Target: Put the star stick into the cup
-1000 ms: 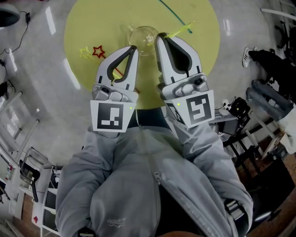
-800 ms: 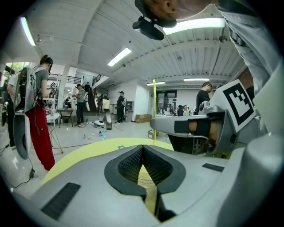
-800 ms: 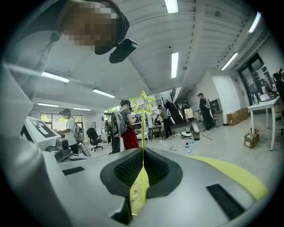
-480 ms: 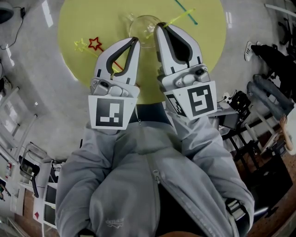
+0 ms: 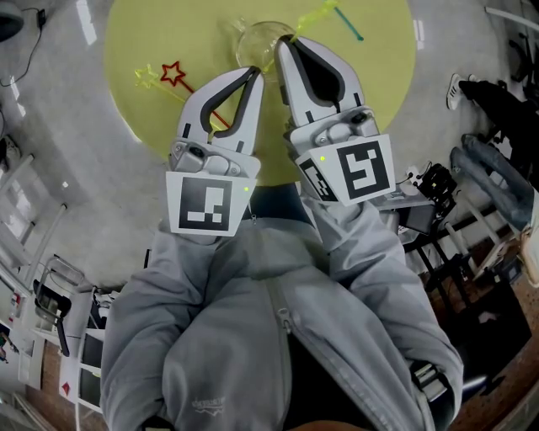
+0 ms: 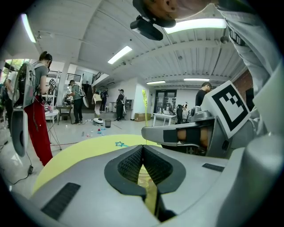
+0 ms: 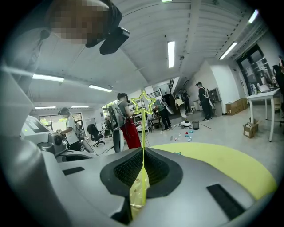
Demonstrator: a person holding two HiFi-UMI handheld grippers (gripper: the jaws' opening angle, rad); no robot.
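My right gripper [image 5: 282, 42] is shut on a yellow-green star stick [image 5: 313, 15] and holds it at the rim of a clear glass cup [image 5: 253, 38] on the round yellow table [image 5: 370, 76]. In the right gripper view the stick [image 7: 143, 128] rises straight from the shut jaws [image 7: 143, 153], with its star on top and the cup [image 7: 137, 190] showing below. My left gripper [image 5: 253, 74] sits just left of the cup, shut with nothing in it. In the left gripper view its jaws [image 6: 143, 148] meet, with the stick [image 6: 144, 115] beyond them.
A red star stick [image 5: 174, 72] and a pale yellow star stick [image 5: 145, 78] lie on the table's left part, the red one running under my left gripper. A teal stick [image 5: 348, 23] lies at the far right. Several people stand in the room behind.
My right gripper has moved farther over the cup and the star stick has swung from lying low to more upright. The left gripper has shifted slightly right, closer to the cup.
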